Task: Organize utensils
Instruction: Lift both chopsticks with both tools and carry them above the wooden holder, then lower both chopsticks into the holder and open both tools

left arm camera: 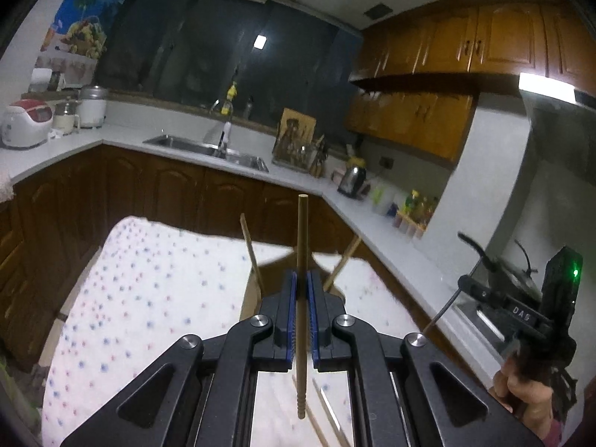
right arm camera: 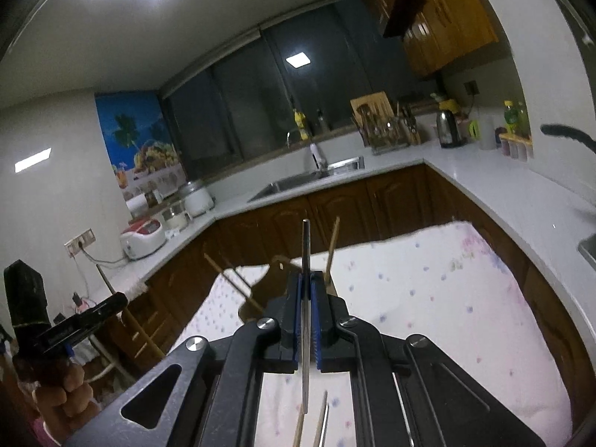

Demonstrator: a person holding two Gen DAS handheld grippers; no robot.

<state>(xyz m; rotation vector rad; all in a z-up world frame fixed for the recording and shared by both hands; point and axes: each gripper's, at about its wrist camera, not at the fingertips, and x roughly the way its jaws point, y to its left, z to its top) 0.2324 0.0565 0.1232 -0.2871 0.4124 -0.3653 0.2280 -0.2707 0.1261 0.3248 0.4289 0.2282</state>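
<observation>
My left gripper (left arm camera: 302, 279) is shut on a wooden chopstick (left arm camera: 302, 231) that stands upright between its blue pads, above a table with a dotted white cloth (left arm camera: 149, 298). My right gripper (right arm camera: 305, 279) is shut on a dark metal chopstick (right arm camera: 306, 246), also upright. Beyond both grippers a brown cardboard holder (left arm camera: 275, 264) sits on the cloth with two wooden chopsticks (left arm camera: 252, 251) leaning in it; it also shows in the right wrist view (right arm camera: 275, 272). More loose chopsticks (left arm camera: 324, 413) lie on the cloth under the grippers. The right gripper also shows at the far right of the left wrist view (left arm camera: 521, 316).
A white kitchen counter (left arm camera: 298, 175) with a sink (left arm camera: 208, 149), a utensil rack (left arm camera: 298, 149), a kettle (left arm camera: 354, 178) and rice cookers (left arm camera: 26, 126) runs around the room behind the table. Brown cabinets stand below and above it.
</observation>
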